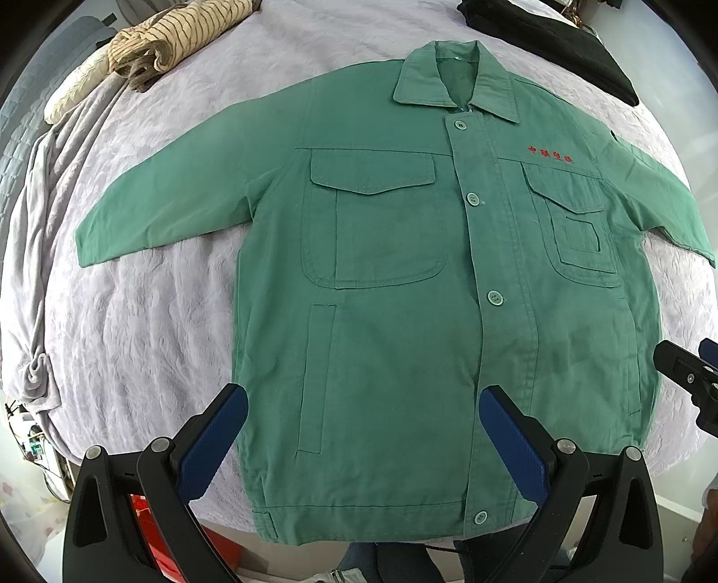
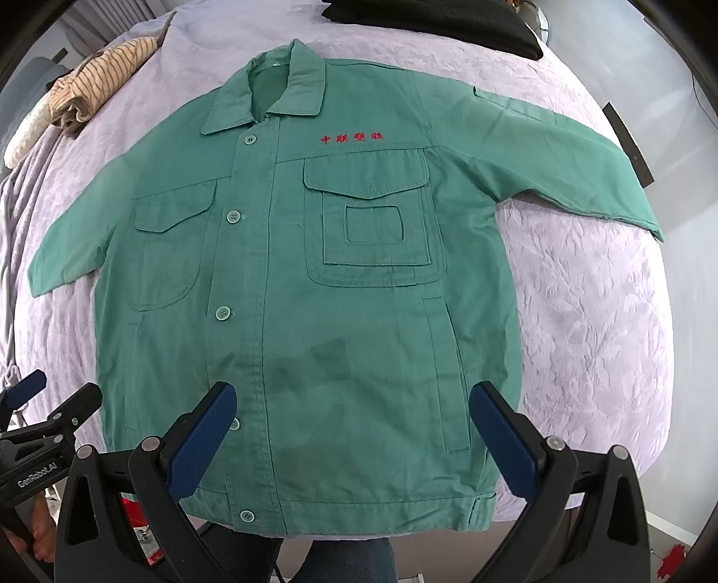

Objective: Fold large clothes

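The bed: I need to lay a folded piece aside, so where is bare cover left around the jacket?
Bare cover lies right of the jacket, below its right sleeve; another patch lies below the left sleeve. Crowded at the head: striped cloth, black garment.

A green work jacket (image 1: pixel 404 291) lies flat, front up and buttoned, on the lilac bedspread (image 1: pixel 134 323), sleeves spread sideways, collar far, red embroidery (image 2: pixel 352 138) above one chest pocket.
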Demonstrator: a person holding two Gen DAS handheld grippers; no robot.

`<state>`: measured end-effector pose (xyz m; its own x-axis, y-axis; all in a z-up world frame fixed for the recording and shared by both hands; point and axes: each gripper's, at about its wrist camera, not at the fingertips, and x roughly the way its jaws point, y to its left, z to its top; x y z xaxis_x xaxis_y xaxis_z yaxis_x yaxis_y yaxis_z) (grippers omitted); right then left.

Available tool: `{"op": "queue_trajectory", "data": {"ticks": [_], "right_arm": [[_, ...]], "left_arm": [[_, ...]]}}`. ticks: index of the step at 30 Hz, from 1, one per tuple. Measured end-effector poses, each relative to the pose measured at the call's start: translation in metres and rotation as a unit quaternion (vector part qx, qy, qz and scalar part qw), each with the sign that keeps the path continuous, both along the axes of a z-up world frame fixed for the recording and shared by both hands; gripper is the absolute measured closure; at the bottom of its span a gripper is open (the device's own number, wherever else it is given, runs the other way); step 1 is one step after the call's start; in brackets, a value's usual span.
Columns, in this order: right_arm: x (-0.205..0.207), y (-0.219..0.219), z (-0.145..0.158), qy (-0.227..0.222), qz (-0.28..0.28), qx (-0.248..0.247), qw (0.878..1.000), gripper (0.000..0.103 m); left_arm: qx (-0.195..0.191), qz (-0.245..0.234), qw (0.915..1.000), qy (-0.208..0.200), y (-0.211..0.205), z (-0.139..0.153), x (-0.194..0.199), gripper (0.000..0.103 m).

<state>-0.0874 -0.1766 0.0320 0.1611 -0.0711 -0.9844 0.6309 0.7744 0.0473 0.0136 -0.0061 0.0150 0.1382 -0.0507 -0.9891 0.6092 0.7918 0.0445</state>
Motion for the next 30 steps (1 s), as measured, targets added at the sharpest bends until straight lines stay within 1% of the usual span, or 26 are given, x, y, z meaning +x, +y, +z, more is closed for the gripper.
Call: {"op": "queue_trajectory", "data": {"ticks": [13, 19, 22, 26, 30], "right_arm": [[0.0, 0.001, 0.0, 0.0, 0.0, -0.001, 1.0, 0.0], [0.002, 0.003, -0.002, 0.005, -0.002, -0.003, 1.0, 0.0], [0.003, 0.004, -0.005, 0.007, -0.003, -0.001, 1.0, 0.0], [0.011, 0.007, -0.013, 0.008, -0.005, 0.011, 1.0, 0.0], [0.027, 0.023, -0.02, -0.011, 0.014, 0.026, 1.0, 0.0]], "left_arm": [[0.0, 0.001, 1.0, 0.001, 0.001, -0.001, 0.001, 0.0], [-0.007, 0.001, 1.0, 0.007, 0.005, -0.006, 0.002, 0.0], [-0.016, 0.008, 0.9997, 0.018, 0.009, -0.01, 0.007, 0.0], [-0.037, 0.033, 0.9982, 0.033, 0.02, -0.021, 0.02, 0.0], [-0.068, 0.067, 0.9944, 0.045, 0.04, -0.037, 0.045, 0.0]]}}
